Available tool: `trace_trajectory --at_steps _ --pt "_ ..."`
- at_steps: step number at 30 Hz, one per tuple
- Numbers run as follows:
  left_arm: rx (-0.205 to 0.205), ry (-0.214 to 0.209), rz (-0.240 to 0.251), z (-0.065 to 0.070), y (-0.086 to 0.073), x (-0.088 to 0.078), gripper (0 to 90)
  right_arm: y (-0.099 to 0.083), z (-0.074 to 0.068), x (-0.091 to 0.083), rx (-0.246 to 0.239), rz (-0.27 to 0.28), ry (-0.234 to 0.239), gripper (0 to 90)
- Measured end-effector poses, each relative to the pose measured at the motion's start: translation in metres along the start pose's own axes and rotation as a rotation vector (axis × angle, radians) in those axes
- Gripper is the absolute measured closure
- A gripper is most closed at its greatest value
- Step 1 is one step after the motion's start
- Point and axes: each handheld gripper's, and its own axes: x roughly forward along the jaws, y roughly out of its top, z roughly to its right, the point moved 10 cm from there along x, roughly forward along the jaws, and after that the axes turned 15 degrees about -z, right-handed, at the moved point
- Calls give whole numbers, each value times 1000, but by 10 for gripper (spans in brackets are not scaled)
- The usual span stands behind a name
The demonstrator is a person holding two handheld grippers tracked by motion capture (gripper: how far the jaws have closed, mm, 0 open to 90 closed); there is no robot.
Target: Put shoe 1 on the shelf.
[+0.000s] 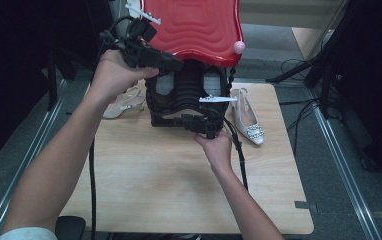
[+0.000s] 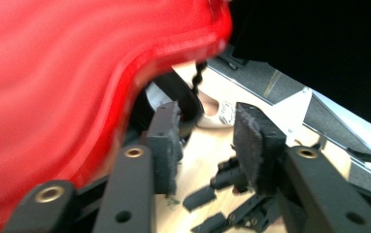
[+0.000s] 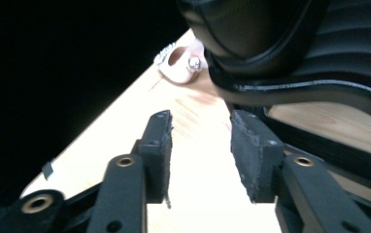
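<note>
A glossy red wavy lid (image 1: 194,27) stands raised over a black ribbed case (image 1: 186,95) at the back of the wooden table (image 1: 169,185). My left gripper (image 1: 175,64) is held high beside the lid's lower edge, jaws open and pointing right. In the left gripper view the red lid (image 2: 52,97) lies just left of my left gripper (image 2: 205,141), with nothing between the pads. My right gripper (image 1: 181,121) sits at the case's front base. In the right gripper view it (image 3: 200,145) is open over bare wood, with the black case (image 3: 295,48) up and to the right.
A white slingback shoe (image 1: 248,122) with a jewelled buckle lies right of the case; its mate (image 1: 124,102) lies left of it, also seen as a pale shoe (image 3: 178,58). A cable (image 1: 240,157) trails from the right gripper. Dark floor and rails flank the table.
</note>
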Motion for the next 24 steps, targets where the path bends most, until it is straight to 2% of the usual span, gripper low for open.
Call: trace_trajectory --at_steps 1,3,5,15,21,24 --pt "-8 -10 3 1 -4 1 561 -4 -1 -3 -12 6 0 591" --pt "-15 -34 1 3 -13 3 528 -9 -2 -6 -2 1 23 575" --pt "-17 -29 -3 4 -22 6 501 -15 -3 -9 -1 -7 56 559" --pt "-5 -32 -9 13 -66 29 402 -38 2 -29 -17 -5 29 475" --pt "-43 -40 5 8 -92 41 388 -59 1 -32 -90 -34 -9 452" --pt "-54 -39 -1 5 -105 48 378 -67 2 -34 -103 -37 -6 452"
